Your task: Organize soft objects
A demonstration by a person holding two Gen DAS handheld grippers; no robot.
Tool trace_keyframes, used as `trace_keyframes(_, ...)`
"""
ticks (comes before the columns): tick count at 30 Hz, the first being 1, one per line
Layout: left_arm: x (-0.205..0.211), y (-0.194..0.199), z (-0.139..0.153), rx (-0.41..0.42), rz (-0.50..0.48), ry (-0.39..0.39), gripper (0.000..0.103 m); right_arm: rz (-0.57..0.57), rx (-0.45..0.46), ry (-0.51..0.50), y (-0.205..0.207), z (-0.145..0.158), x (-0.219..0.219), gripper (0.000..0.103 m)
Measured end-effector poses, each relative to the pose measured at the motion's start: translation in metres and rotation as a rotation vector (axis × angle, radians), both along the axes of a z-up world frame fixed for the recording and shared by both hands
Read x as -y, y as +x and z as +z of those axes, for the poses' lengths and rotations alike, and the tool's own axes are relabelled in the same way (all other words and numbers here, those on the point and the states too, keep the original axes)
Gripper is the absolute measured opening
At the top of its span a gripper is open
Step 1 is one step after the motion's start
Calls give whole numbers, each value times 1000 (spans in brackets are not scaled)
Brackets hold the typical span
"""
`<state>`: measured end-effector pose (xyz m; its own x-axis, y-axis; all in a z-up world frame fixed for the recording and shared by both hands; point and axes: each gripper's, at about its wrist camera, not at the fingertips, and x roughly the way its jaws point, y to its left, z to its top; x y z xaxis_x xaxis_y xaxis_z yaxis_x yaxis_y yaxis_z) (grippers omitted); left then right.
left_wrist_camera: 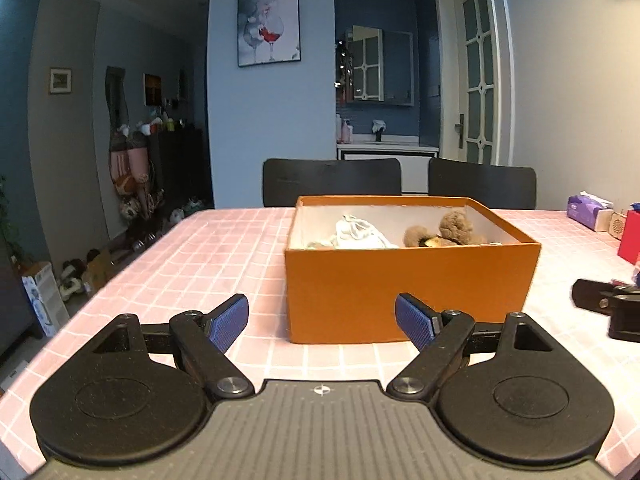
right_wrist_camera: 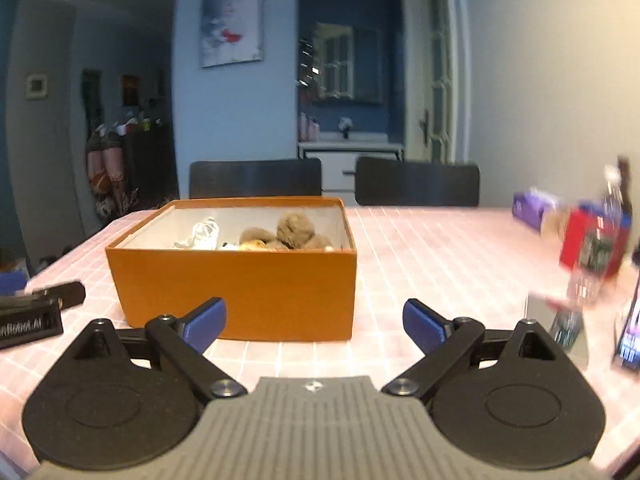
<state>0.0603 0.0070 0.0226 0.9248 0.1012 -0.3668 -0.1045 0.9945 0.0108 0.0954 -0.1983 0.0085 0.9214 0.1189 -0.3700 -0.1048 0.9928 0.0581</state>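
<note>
An orange box (left_wrist_camera: 408,288) stands on the pink checked table (left_wrist_camera: 224,248). Inside lie a white cloth bundle (left_wrist_camera: 358,233) on the left and a brown plush toy (left_wrist_camera: 452,230) on the right. My left gripper (left_wrist_camera: 322,322) is open and empty, just in front of the box's near wall. In the right wrist view the same box (right_wrist_camera: 240,288) sits ahead to the left, with the white cloth (right_wrist_camera: 204,232) and brown plush (right_wrist_camera: 294,230) inside. My right gripper (right_wrist_camera: 314,324) is open and empty, near the box's right front corner.
Two black chairs (left_wrist_camera: 332,182) stand behind the table. A purple tissue pack (left_wrist_camera: 588,210) and a red box (left_wrist_camera: 630,240) sit at the right edge. A water bottle (right_wrist_camera: 596,256) and a phone (right_wrist_camera: 630,336) are on the right. The other gripper (left_wrist_camera: 608,308) shows at right.
</note>
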Motion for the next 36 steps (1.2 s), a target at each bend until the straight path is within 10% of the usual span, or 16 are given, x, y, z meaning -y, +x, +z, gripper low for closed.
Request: trace_keyframes(36, 11, 16, -7, -58, 7, 9, 97, 2, 15, -47, 11, 1, -3, 96)
